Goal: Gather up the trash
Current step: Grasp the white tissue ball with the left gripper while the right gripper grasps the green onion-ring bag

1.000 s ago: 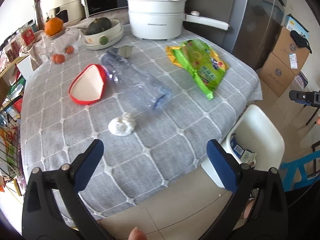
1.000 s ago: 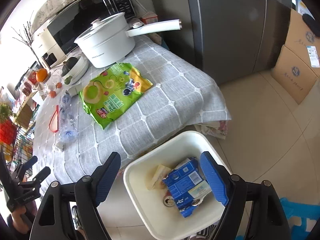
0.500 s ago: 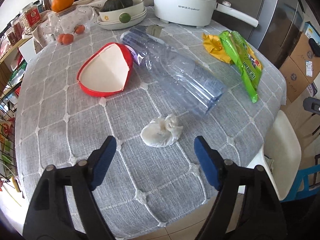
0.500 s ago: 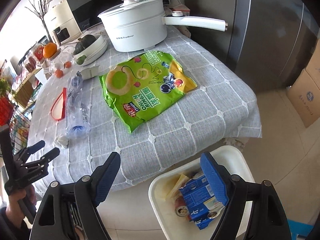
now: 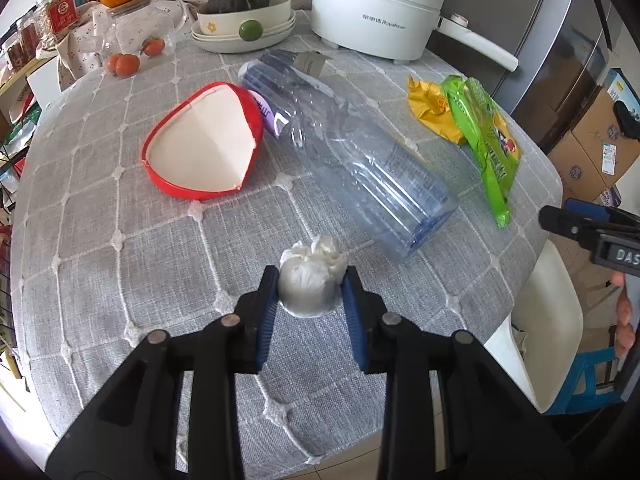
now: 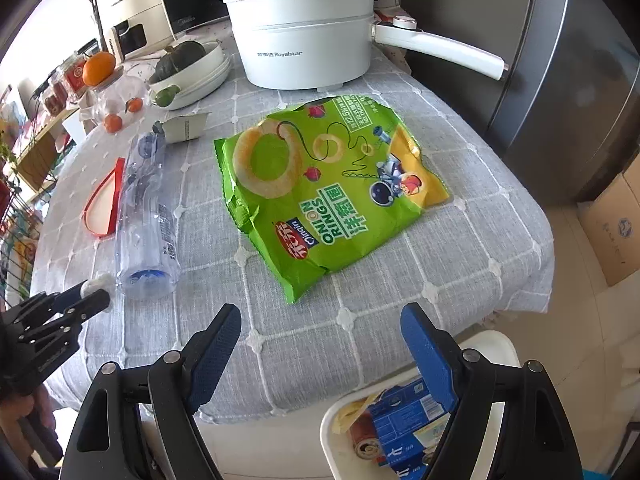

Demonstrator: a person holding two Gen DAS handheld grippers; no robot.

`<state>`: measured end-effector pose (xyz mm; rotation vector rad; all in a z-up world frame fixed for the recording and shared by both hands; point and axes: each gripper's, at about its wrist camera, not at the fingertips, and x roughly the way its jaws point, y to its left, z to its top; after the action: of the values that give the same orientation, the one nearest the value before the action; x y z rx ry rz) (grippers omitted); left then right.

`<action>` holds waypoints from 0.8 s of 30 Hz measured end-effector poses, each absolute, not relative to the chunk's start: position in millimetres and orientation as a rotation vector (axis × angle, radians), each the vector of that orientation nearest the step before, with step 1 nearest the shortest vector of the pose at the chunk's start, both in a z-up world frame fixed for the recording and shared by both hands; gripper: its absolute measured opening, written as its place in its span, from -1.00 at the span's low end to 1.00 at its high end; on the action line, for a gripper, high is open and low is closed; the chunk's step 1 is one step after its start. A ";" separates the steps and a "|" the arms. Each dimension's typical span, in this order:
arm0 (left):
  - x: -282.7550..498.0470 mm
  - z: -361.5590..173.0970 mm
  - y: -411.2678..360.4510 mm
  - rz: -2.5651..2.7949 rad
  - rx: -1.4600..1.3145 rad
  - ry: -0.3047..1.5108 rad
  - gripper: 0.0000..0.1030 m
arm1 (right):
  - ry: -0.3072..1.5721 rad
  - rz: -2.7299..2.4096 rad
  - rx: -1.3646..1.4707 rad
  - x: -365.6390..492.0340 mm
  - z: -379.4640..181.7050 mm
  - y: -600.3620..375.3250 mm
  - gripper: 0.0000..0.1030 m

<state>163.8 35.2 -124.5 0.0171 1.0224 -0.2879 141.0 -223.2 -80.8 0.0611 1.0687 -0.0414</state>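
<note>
My left gripper is shut on a crumpled white tissue ball on the grey tablecloth; it also shows in the right wrist view. A clear plastic bottle lies beyond it, with a red-rimmed paper container to its left and a green onion-rings bag to its right. My right gripper is open and empty over the table's near edge, just short of the green bag. The white trash bin sits below it with cartons inside.
A white electric pot with a long handle, a bowl with a squash, a small paper cup, oranges and jars stand at the table's back. A fridge and cardboard boxes are to the right.
My left gripper moved forward over the table and closed on the tissue ball. My right gripper moved from above the bin toward the table edge and the green bag.
</note>
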 end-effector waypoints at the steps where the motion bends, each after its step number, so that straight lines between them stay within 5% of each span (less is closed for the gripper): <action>1: 161.8 -119.4 37.5 -0.280 0.017 1.014 -0.34 | 1.070 -0.042 0.058 145.0 -82.9 -219.8 0.62; 16: 138.1 -83.4 72.9 -0.261 -0.044 0.952 -0.34 | 1.065 -0.098 -0.051 192.1 -122.0 -182.9 0.56; 24: 131.5 -76.1 73.2 -0.280 -0.047 0.938 -0.33 | 1.054 -0.140 -0.090 202.7 -132.7 -176.1 -0.14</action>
<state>131.5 73.2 -76.1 -0.0466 0.9383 -0.2805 202.7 -176.1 -132.7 -0.0900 1.0540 -0.1401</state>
